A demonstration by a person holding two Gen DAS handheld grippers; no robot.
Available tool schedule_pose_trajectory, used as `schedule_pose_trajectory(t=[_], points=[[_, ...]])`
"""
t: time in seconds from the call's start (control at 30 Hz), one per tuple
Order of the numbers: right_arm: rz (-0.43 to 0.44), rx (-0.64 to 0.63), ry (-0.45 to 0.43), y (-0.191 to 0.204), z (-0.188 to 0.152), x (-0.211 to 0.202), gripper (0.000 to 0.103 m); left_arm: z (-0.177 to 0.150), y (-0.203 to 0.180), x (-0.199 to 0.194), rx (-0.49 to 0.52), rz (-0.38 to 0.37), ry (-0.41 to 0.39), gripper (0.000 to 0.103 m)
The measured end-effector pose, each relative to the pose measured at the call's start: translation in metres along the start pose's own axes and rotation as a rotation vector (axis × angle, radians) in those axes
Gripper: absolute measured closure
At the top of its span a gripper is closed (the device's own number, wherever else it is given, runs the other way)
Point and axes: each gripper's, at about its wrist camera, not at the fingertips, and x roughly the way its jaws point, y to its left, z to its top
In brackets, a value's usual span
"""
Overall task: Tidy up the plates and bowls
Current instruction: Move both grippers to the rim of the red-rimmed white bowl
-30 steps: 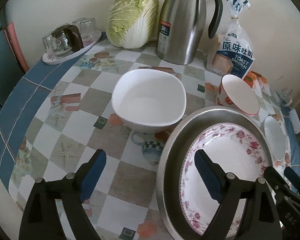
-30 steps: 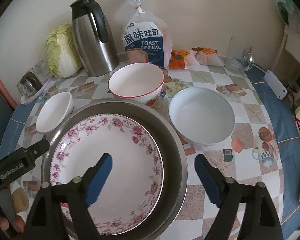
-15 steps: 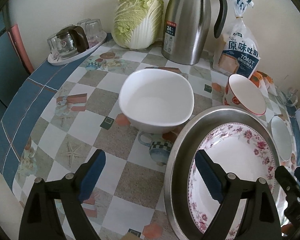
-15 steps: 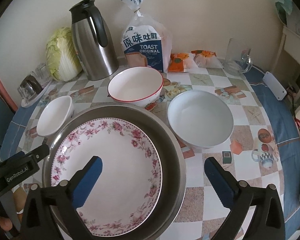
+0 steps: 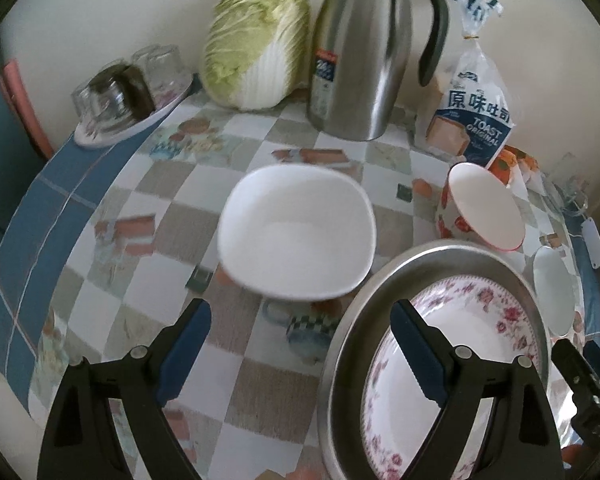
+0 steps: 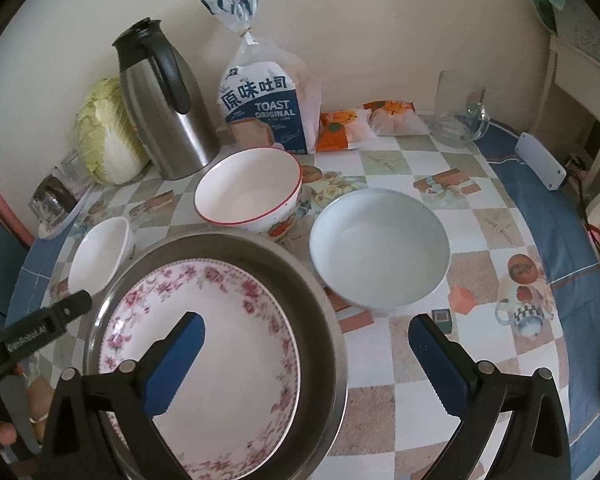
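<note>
My left gripper (image 5: 300, 340) is open and empty, hovering just in front of a white square bowl (image 5: 296, 236). Its right finger hangs over the rim of a steel basin (image 5: 380, 280) that holds a floral plate (image 5: 480, 340). Open and empty too, my right gripper (image 6: 306, 360) straddles the right rim of the steel basin (image 6: 324, 312), its left finger above the floral plate (image 6: 220, 340). Behind the basin stands a red-rimmed bowl (image 6: 248, 188). A pale round bowl (image 6: 380, 248) sits to its right and the white square bowl (image 6: 100, 256) to its left.
A steel thermos jug (image 6: 160, 104), a cabbage (image 6: 104, 132), a toast bag (image 6: 264, 104) and snack packets (image 6: 340, 128) line the wall. A tray of glasses (image 5: 120, 96) sits at the far left and a glass jug (image 6: 460, 116) at the far right. The checked tablecloth (image 6: 400, 400) drops off at the near edge.
The right gripper's jaws have spread wider. The left gripper has shifted a little, so the white square bowl sits lower and closer in its view, which is now slightly blurred.
</note>
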Motion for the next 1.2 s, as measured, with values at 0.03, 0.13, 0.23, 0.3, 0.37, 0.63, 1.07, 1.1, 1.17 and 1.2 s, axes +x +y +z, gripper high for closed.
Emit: schedule_pose_trajectory(t=[0.03,0.13,0.23,0.3,0.37,0.63,1.07,1.1,1.17,1.2], points=[[-0.004,0.001,-0.001,-0.001,0.002,0.001,0.0,0.004,-0.002,-0.001,0.007,-0.007,-0.005,0.012],[-0.011,0.004,-0.002,-0.003,0.009,0.005,0.0,0.019,-0.008,-0.002,0.036,-0.019,-0.02,0.011],[-0.008,-0.001,-0.004,-0.003,0.016,0.008,0.0,0.034,-0.018,-0.003,0.067,-0.036,-0.024,0.011],[-0.01,-0.009,-0.005,-0.003,0.021,0.011,0.0,0.044,-0.025,-0.003,0.088,-0.043,-0.03,0.011],[-0.016,-0.02,-0.007,-0.002,0.025,0.013,0.0,0.053,-0.031,-0.002,0.105,-0.053,-0.028,0.011],[-0.045,-0.061,0.01,-0.006,0.048,0.03,0.0,0.094,-0.055,0.013,0.154,-0.08,-0.008,0.011],[0.014,-0.079,0.082,-0.006,0.104,0.075,0.0,0.14,-0.1,0.049,0.22,-0.143,0.074,0.011],[0.019,-0.078,0.098,-0.004,0.105,0.082,0.0,0.139,-0.102,0.054,0.208,-0.159,0.093,0.011],[0.028,-0.088,0.113,0.0,0.107,0.089,0.0,0.137,-0.104,0.063,0.182,-0.188,0.11,0.011],[0.027,-0.097,0.118,0.003,0.108,0.093,0.001,0.136,-0.106,0.066,0.183,-0.194,0.113,0.011]])
